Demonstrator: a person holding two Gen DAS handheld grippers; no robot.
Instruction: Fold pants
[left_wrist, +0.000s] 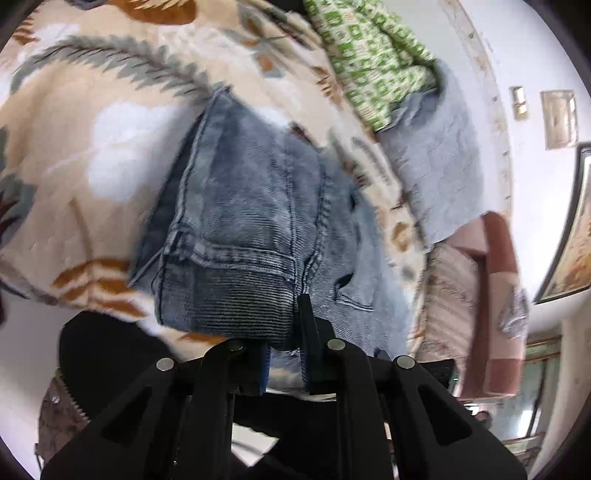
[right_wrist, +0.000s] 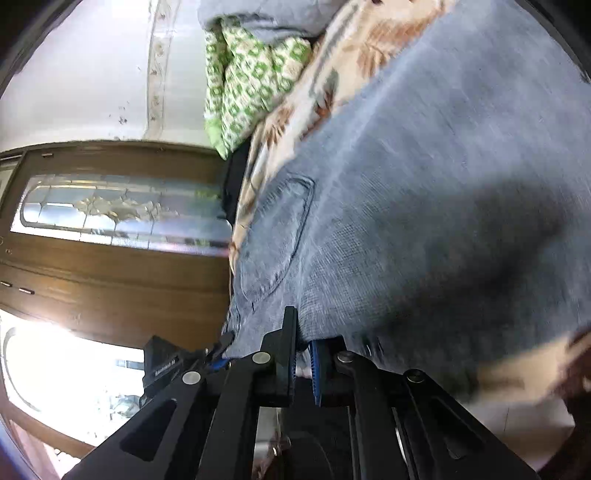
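While the floral bed carries them, your jeans run lengthwise away from both tongs. They are ribbed, faded denim (thick at the hem). Your left tongs pinch the leg hem; your right tongs pinch an edge beside the pocket.

A leaf-print bedspread is spread at 10 o'clock, a green-patterned pillow at 1 o'clock; a wooden glazed door is backlit against white walls.
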